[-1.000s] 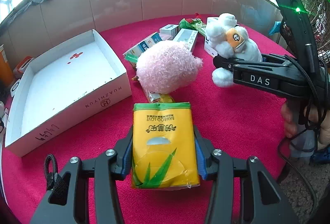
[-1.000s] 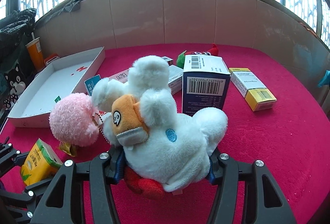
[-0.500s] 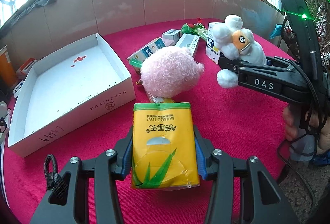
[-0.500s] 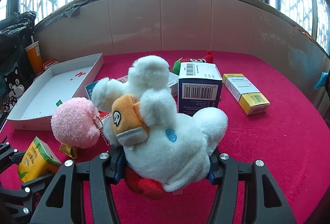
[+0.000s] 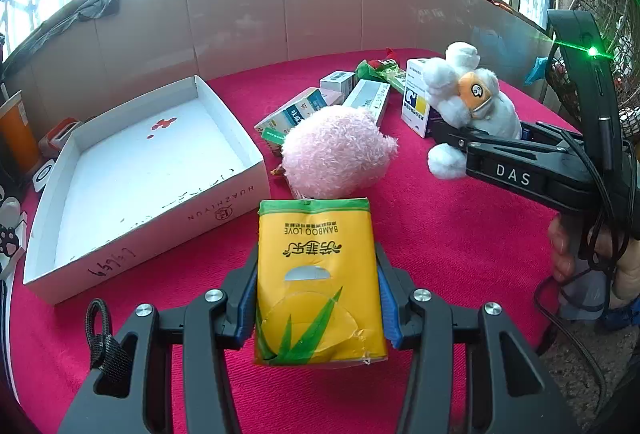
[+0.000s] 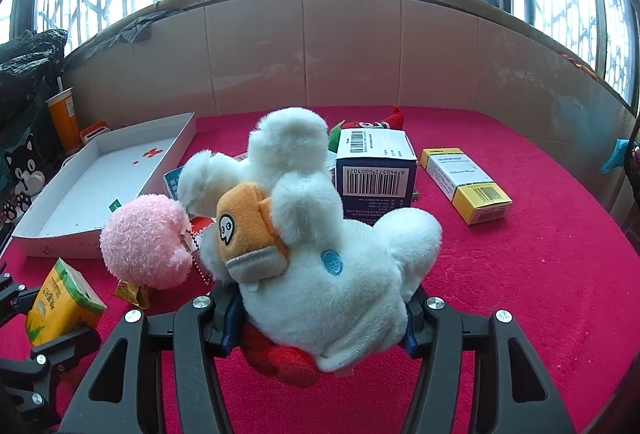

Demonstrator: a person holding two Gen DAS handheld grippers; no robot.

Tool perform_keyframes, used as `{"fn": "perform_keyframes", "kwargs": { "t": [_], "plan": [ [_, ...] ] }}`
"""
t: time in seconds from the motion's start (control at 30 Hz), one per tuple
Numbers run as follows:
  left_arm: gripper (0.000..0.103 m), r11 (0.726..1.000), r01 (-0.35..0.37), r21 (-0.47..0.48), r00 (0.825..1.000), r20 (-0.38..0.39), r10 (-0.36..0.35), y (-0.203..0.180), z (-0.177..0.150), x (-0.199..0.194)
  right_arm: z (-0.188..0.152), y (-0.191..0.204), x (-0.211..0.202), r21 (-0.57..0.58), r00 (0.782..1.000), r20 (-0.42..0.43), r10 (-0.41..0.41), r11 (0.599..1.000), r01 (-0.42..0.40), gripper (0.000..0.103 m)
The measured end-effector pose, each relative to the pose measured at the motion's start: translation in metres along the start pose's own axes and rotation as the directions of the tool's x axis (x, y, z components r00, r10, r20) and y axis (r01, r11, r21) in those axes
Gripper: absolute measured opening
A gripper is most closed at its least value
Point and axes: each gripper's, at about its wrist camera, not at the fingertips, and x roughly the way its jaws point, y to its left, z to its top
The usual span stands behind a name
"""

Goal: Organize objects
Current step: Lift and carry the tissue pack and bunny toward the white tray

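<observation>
A yellow tissue pack [image 5: 320,282] is pinched by the left hand-held gripper [image 5: 316,298]; a white plush toy [image 6: 320,266] is pinched by the right hand-held gripper [image 6: 320,322].

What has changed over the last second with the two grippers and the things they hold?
Nothing was gripped or released. The left gripper stays shut on the yellow tissue pack, the right gripper on the white plush toy. Both views widened slightly, showing more table. The white box and pink plush lie as before.

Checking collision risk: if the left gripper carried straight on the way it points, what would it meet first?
Probably the pink plush, directly beyond the tissue pack that the left gripper holds; the white box lies off to the side. Depth is unclear.
</observation>
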Motion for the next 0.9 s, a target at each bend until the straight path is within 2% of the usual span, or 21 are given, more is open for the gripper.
{"fn": "perform_keyframes", "kwargs": {
  "t": [0.27,0.53,0.9],
  "plan": [
    [0.048,1.000,0.002,0.001,0.999,0.038,-0.002,0.001,0.000,-0.007,-0.005,0.003,-0.009,-0.011,0.999,0.015,-0.032,0.999,0.032,0.063],
    [0.048,1.000,0.007,-0.009,0.997,0.077,-0.006,0.006,-0.002,-0.015,-0.004,0.016,-0.035,-0.062,0.991,0.111,-0.072,0.995,0.079,0.063],
    [0.048,0.999,0.003,-0.033,0.992,0.123,0.001,0.013,-0.004,-0.026,-0.001,0.018,-0.052,-0.042,0.981,0.161,-0.112,0.992,0.120,0.063]
  ]
}}
